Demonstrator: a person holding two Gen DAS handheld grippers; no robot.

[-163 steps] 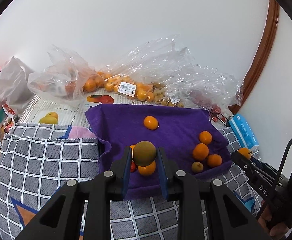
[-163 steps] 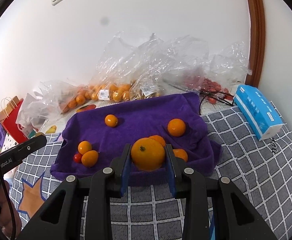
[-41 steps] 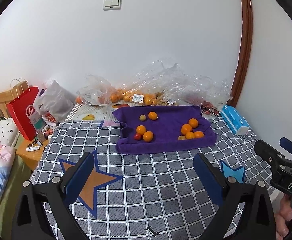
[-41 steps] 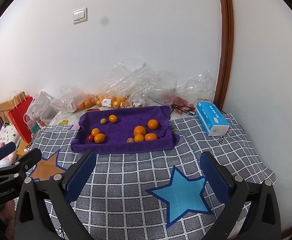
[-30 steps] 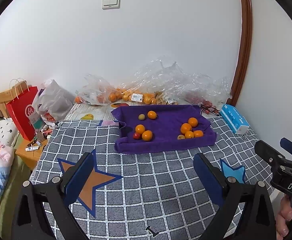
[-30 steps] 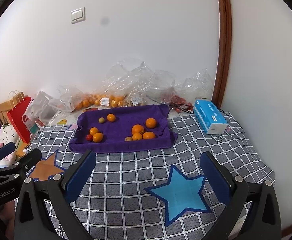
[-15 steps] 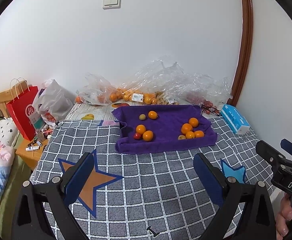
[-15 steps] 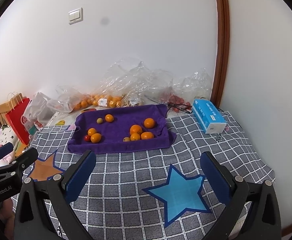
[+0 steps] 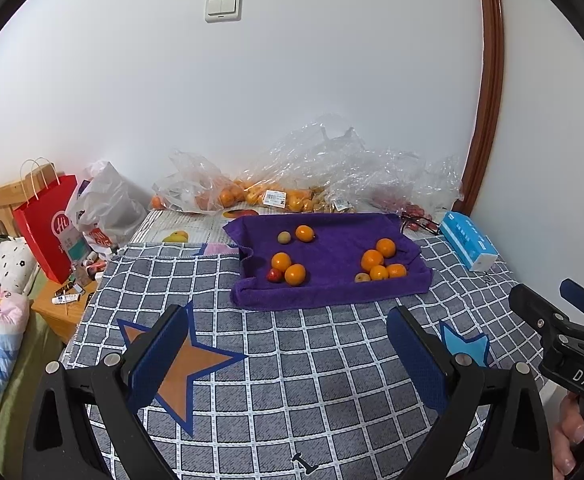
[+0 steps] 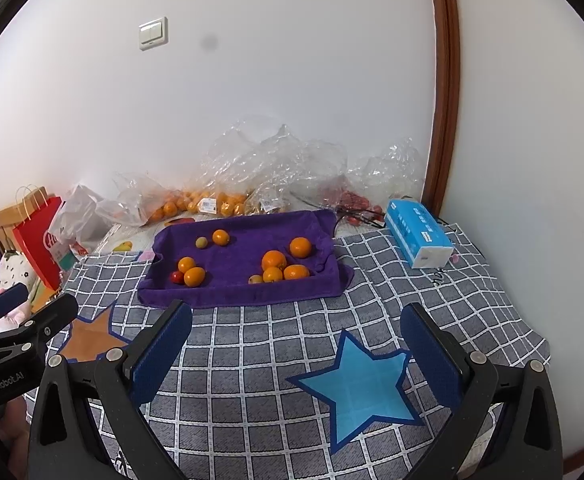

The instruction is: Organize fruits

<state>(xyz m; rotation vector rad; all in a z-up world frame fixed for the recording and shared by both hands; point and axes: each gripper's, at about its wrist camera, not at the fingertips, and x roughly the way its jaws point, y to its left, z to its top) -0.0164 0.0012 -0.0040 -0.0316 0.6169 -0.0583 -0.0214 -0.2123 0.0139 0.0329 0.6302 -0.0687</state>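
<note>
Crinkled clear plastic bags (image 9: 276,196) blur the oranges inside. On the rumpled purple towel (image 9: 331,288) lie two fruit groups, small orange fruits (image 9: 373,261) right, others left. The left gripper (image 9: 292,354) and right gripper (image 10: 295,354) gape wide, empty, above the checked grey blanket (image 10: 252,360).
</note>
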